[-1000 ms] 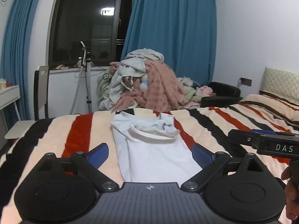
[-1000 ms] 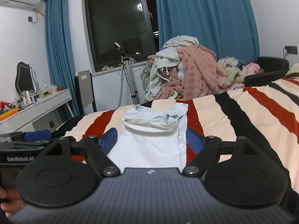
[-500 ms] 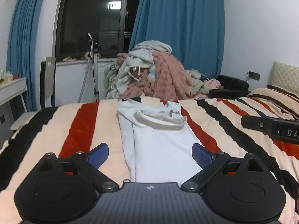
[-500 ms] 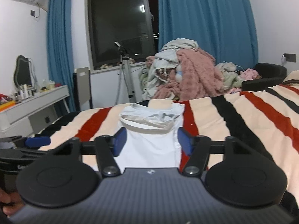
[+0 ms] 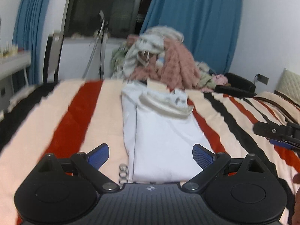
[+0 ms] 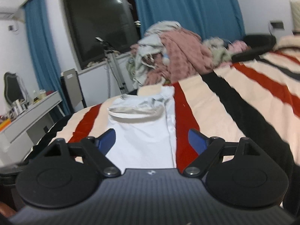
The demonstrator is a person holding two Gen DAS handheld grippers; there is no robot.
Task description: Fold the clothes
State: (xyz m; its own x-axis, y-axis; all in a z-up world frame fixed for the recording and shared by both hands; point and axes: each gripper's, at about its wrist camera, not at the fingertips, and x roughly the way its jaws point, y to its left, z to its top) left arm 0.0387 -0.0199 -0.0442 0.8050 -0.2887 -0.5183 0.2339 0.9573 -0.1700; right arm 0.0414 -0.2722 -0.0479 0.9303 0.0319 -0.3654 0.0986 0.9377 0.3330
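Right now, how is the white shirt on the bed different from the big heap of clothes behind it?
The white shirt lies flat in a long, narrow, neat shape; the heap of clothes is jumbled and stacked high. The white shirt is one pale garment with a beige collar; the heap of clothes mixes pink, grey and greenish pieces. The white shirt rests on the striped blanket; the heap of clothes sits beyond the bed's far edge. Both are clothing, and neither is gripped.

**No legible writing**

No text, label, brand name or number could be read in either wrist view. A small round emblem sat on each tool's ribbed body, too small and blurred to make out.
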